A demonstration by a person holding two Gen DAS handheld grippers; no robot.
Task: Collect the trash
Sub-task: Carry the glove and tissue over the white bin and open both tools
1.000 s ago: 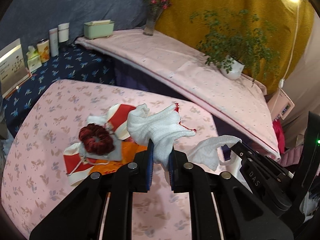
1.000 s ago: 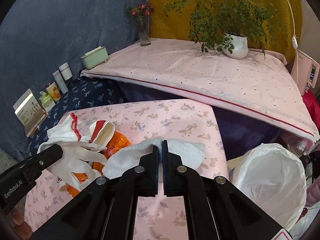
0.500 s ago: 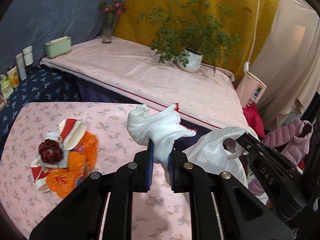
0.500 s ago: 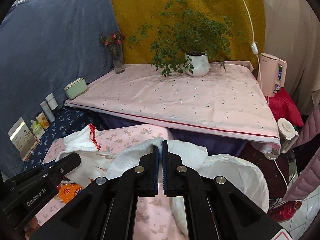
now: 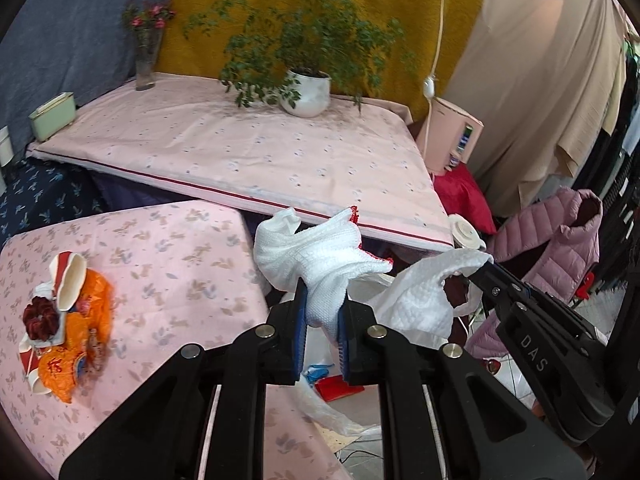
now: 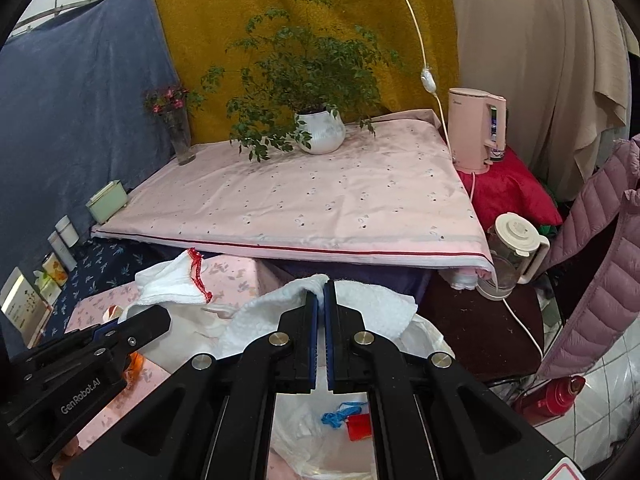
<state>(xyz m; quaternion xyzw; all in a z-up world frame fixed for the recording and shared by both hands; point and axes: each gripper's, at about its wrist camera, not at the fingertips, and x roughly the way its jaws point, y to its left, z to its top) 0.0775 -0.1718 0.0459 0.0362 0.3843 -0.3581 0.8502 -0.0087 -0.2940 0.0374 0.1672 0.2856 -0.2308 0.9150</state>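
I have the left gripper (image 5: 322,316) clamped on a white cloth (image 5: 320,256) and the right gripper (image 6: 322,320) pinching a paper towel (image 6: 372,304), both above the trash bag (image 6: 320,432) (some scraps already inside), while wrappers (image 5: 68,340) wait on the table (image 5: 180,264).

Two black plastic grippers, left (image 5: 322,316) and right (image 6: 322,312): blue-padded jaws, silver screws, white "DAS" and "GenRobot.AI" lettering.

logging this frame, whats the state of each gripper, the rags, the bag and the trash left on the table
left gripper: shut on white knit cloth
right gripper: shut on paper towel
trash bag: open, below both grippers
wrapper pile: lying on table
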